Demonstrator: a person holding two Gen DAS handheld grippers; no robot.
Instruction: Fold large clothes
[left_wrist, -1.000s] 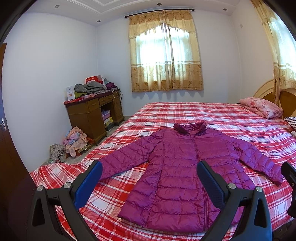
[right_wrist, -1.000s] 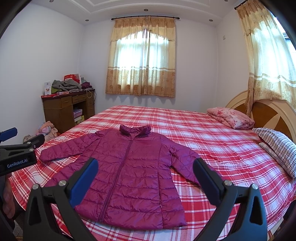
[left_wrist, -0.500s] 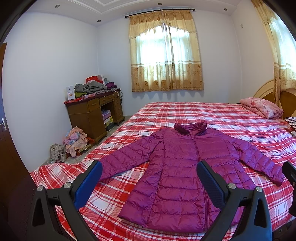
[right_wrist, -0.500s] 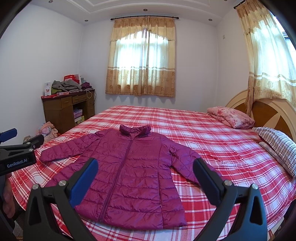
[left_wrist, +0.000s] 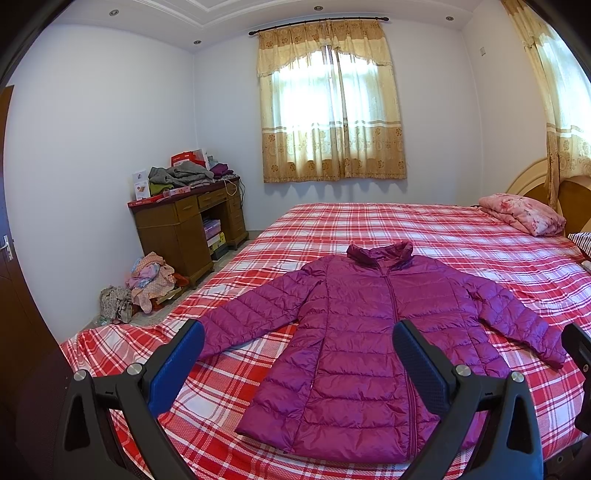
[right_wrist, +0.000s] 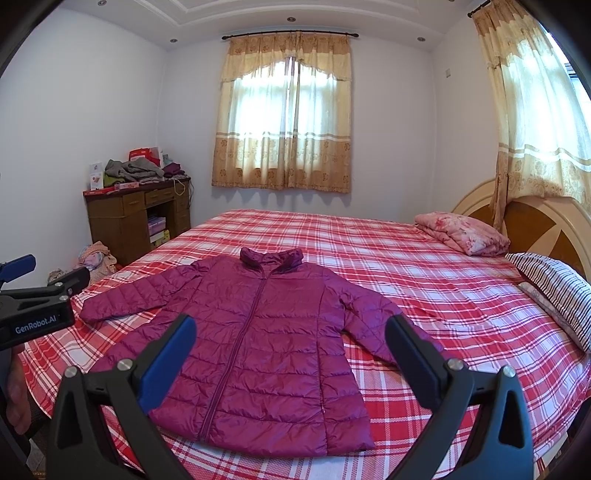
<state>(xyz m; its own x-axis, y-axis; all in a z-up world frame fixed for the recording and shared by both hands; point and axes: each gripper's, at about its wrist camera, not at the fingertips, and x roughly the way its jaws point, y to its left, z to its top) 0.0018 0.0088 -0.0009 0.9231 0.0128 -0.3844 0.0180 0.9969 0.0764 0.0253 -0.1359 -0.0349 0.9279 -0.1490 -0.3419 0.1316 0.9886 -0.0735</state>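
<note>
A purple quilted puffer jacket (left_wrist: 362, 325) lies flat and face up on the red plaid bed (left_wrist: 424, 229), zipped, collar toward the window, both sleeves spread out. It also shows in the right wrist view (right_wrist: 258, 339). My left gripper (left_wrist: 299, 354) is open and empty, held above the bed's near edge in front of the jacket's hem. My right gripper (right_wrist: 291, 350) is open and empty, also held above the hem. The left gripper's side (right_wrist: 33, 306) shows at the left edge of the right wrist view.
A pink folded quilt (right_wrist: 461, 232) and a striped pillow (right_wrist: 554, 288) lie by the headboard (right_wrist: 546, 225) at the right. A wooden desk (left_wrist: 188, 225) piled with clothes stands at the left wall, with a clothes heap (left_wrist: 147, 277) on the floor beside it.
</note>
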